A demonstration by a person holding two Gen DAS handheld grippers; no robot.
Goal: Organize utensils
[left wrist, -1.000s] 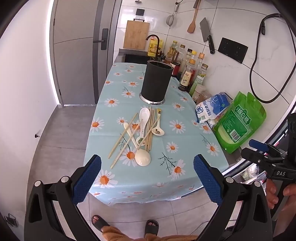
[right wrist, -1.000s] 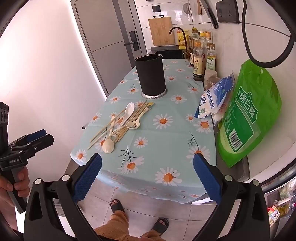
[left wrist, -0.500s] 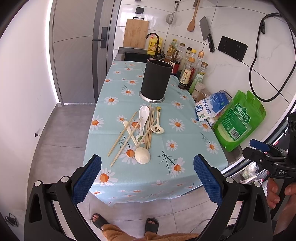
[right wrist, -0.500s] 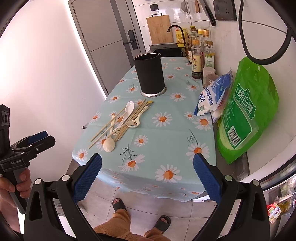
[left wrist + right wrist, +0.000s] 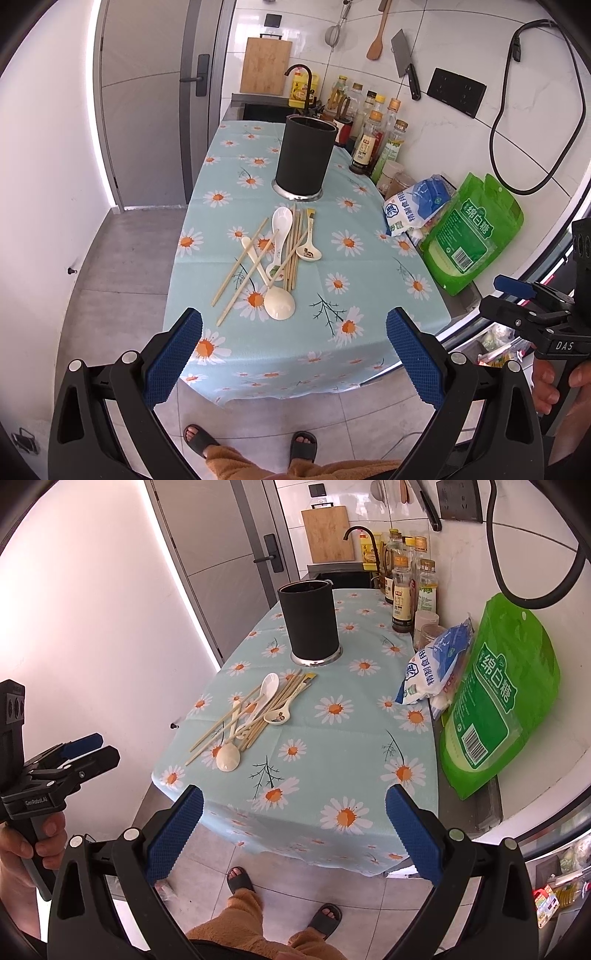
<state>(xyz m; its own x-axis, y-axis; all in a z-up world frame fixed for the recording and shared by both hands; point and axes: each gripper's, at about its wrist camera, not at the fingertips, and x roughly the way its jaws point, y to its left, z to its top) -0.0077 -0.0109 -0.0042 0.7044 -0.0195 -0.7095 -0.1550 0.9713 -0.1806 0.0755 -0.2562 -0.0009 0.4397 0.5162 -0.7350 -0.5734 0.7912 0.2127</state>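
A heap of chopsticks (image 5: 258,258) and pale spoons (image 5: 279,303) lies crossed near the middle of the surface (image 5: 369,258), toward its left edge, just in front of the upright black holder (image 5: 304,158); how many chopsticks overlap is hard to tell. Bottles (image 5: 369,144) and bags (image 5: 472,232) line the right edge. Both the left gripper (image 5: 293,354) and right gripper (image 5: 293,834) hover off the near edge, jaws wide apart, empty.

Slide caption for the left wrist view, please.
Open left gripper faces a daisy tablecloth with loose chopsticks, spoons and a black holder.
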